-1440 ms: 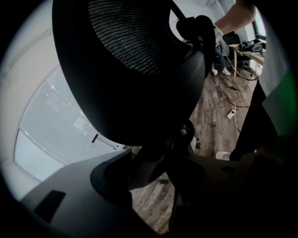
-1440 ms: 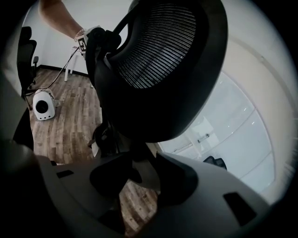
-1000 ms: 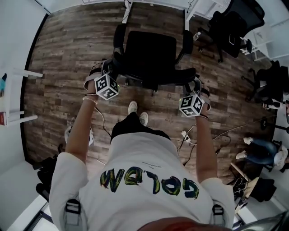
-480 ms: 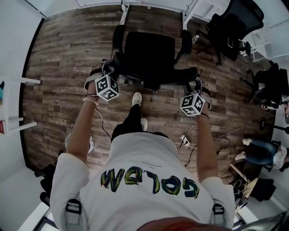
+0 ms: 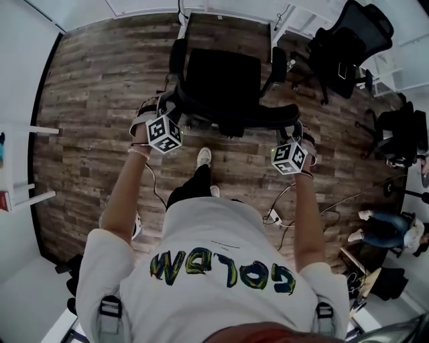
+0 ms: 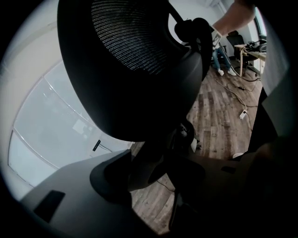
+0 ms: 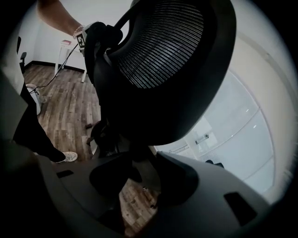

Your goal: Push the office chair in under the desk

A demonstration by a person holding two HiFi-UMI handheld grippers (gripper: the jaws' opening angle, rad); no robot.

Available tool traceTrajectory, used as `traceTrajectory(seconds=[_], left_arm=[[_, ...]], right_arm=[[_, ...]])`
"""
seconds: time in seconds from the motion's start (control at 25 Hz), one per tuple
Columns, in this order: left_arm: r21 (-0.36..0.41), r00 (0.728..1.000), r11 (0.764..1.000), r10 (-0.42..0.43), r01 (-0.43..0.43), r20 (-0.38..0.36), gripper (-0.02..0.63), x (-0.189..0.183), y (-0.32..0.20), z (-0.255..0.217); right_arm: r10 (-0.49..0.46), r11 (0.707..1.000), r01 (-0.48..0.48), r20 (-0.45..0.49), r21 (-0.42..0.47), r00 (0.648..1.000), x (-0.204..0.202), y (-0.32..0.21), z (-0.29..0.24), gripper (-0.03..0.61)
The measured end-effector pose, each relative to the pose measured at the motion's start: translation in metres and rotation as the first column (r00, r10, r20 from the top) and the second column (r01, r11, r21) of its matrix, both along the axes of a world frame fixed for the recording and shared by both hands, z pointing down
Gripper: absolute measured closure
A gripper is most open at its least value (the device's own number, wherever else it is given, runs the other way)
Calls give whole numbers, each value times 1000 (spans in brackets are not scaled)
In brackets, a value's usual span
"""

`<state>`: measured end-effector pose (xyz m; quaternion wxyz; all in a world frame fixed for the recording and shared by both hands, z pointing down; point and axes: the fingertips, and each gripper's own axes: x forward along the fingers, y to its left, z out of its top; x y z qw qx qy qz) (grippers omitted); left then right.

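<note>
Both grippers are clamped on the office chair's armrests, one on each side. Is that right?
Not the armrests. The grippers are clamped on the backrest, the left gripper at one end and the right gripper at the other. The head view shows the armrests further ahead, untouched.

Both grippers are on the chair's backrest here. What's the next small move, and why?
Probably push the office chair straight ahead toward the desk. The left gripper and right gripper each clamp one side of its backrest, the seat faces the gap between the desk legs, and floor shows between seat and desk.
</note>
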<state>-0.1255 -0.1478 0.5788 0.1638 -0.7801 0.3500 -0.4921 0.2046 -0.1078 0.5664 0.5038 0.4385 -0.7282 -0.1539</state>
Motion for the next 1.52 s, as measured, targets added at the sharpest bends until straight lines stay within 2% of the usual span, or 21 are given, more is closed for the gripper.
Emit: traceTrajectory(seconds=[0.64,1.52], left_arm=[[12,999,998,54,-54,-2,393,3,-121,0],[9,999,998,54,-54,4,393,16,-274,0]], right_arm=[[60,998,-60,-6,-8,998,3,-116,3,407],[83,996,-83,-3,9,997,15,-265,5,403]])
